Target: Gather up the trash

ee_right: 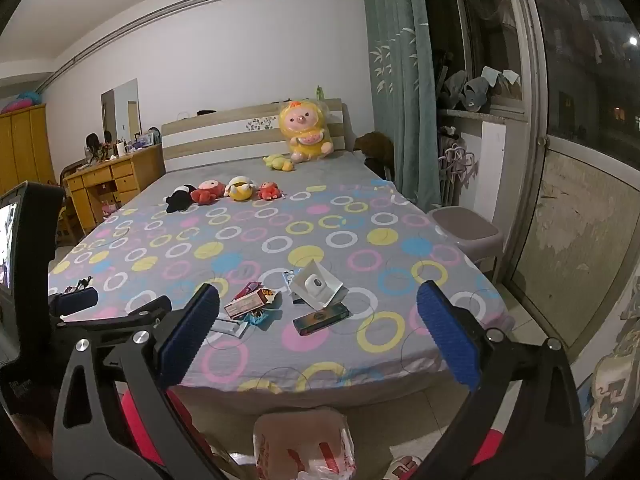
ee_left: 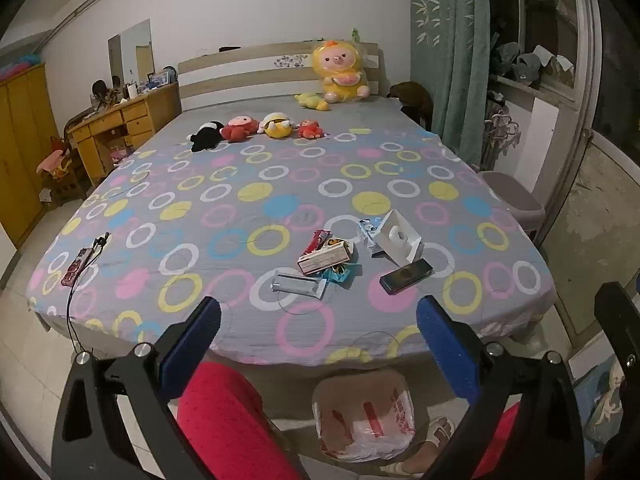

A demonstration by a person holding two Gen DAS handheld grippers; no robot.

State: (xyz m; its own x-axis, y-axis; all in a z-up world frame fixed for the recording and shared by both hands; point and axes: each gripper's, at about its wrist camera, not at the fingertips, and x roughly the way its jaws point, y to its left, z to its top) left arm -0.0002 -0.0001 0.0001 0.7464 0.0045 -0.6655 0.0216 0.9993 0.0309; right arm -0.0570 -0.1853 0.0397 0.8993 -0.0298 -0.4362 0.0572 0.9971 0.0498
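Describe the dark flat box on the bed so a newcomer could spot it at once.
Start at the bed and look to the litter near its foot. Right of the wrappers, just in front of the open white box, lies the dark flat box. It is the only near-black, slim item there.

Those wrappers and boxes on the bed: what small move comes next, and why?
Probably ease the right gripper forward toward the dark flat box. Both grippers are open and empty, short of the litter, and the lined bin waits on the floor below.
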